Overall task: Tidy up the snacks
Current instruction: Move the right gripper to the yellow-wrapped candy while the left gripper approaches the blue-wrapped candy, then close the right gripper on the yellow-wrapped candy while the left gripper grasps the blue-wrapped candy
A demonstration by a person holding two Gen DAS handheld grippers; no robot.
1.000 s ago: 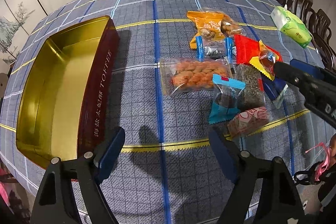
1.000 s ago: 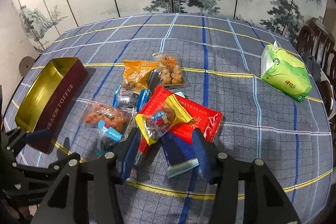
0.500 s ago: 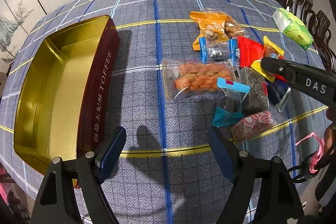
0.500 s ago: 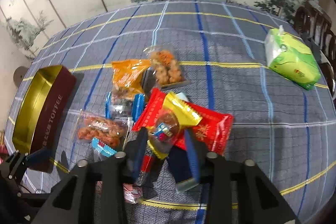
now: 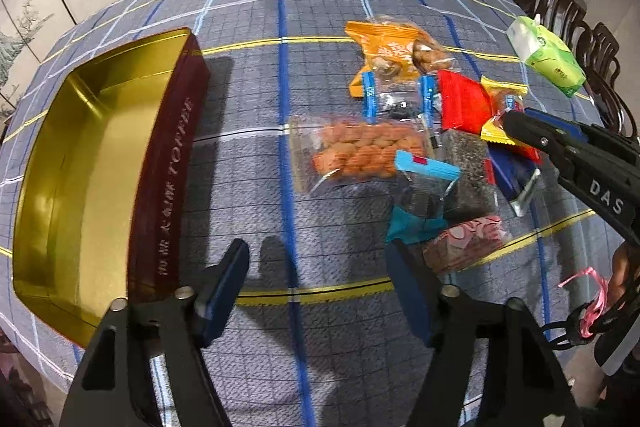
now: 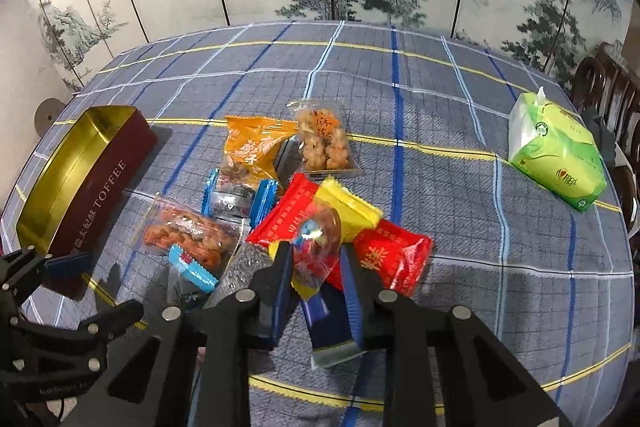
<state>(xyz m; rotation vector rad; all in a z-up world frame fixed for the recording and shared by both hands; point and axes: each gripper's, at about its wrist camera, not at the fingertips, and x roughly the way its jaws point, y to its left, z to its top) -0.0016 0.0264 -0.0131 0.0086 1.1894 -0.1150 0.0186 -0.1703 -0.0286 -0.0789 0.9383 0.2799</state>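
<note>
Painted screens back a table [image 6: 460,131] in plaid cloth, where the gold-lined tin [image 5: 80,163] sits empty and every snack is still outside it. To the tin's right, the right gripper [image 6: 316,263] has clamped the yellow-wrapped sweet [image 6: 320,239] atop the snack pile [image 5: 400,147]; the left gripper [image 5: 316,283], beside the tin, is closing on nothing.

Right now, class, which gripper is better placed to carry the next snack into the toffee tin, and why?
Right. The right gripper is shut on the yellow-edged snack packet, while the left gripper, its jaws closing on nothing, hovers over bare cloth beside the empty toffee tin.
</note>
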